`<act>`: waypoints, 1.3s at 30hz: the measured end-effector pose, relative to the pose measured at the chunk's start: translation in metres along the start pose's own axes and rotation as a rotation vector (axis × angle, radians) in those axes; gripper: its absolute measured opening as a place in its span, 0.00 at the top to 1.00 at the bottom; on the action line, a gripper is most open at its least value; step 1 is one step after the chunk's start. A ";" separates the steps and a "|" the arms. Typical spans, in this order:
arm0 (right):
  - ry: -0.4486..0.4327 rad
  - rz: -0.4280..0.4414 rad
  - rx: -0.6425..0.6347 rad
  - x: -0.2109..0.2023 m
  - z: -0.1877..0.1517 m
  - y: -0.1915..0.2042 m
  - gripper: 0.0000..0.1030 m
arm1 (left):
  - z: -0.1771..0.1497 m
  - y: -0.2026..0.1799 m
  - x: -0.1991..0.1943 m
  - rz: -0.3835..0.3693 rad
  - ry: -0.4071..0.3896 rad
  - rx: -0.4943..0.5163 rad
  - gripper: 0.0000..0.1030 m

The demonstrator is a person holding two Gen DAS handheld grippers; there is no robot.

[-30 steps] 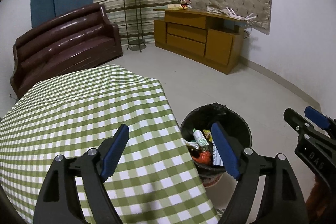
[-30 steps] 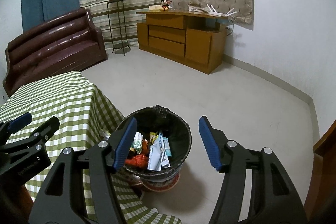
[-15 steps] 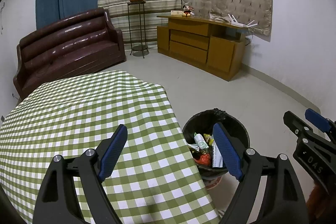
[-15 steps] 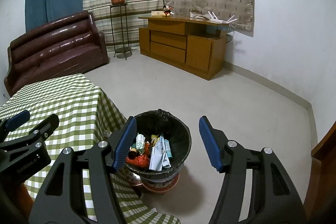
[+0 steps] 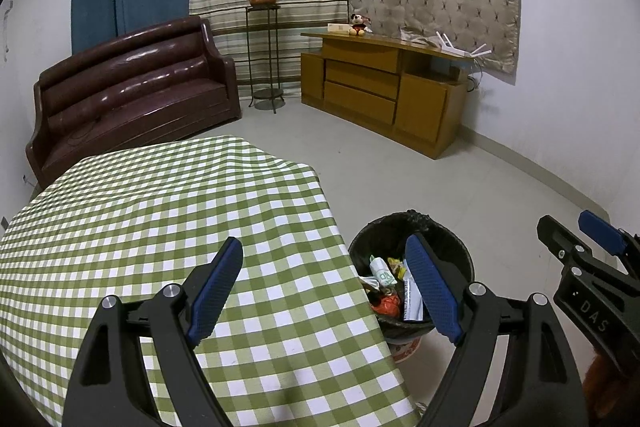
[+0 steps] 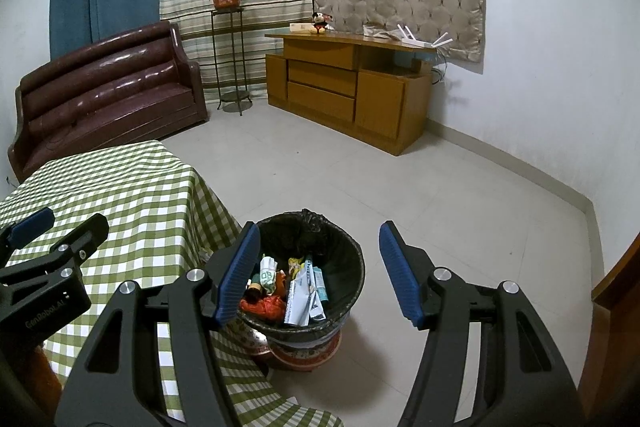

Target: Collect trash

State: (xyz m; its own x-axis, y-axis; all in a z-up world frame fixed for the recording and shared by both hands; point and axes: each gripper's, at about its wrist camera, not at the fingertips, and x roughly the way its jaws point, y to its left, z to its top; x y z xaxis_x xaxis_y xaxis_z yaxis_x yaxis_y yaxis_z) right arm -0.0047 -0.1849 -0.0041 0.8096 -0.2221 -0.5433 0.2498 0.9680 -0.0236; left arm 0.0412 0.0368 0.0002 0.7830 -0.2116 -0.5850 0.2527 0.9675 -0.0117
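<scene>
- Left gripper is held with jaws apart, empty, over the surface's right edge.
- Right gripper is likewise spread, empty, above the bin.
- Trash is seen inside the bin, on the floor beside the surface's corner.

The trash bin's base hides behind the checked tablecloth; print on its wrappers is too small to read.

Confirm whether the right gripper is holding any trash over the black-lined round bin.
No: the right gripper is open and empty above the black-lined round bin.
</scene>
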 end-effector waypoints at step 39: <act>0.001 -0.001 -0.002 0.001 -0.001 0.001 0.41 | 0.004 0.002 -0.004 0.001 0.003 -0.005 0.21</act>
State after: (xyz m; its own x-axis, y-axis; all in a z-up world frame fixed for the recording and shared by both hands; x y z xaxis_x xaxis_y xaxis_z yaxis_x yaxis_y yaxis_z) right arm -0.0042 -0.1837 -0.0050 0.8086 -0.2231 -0.5444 0.2498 0.9680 -0.0257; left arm 0.0415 0.0393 0.0059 0.7813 -0.2100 -0.5878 0.2488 0.9684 -0.0152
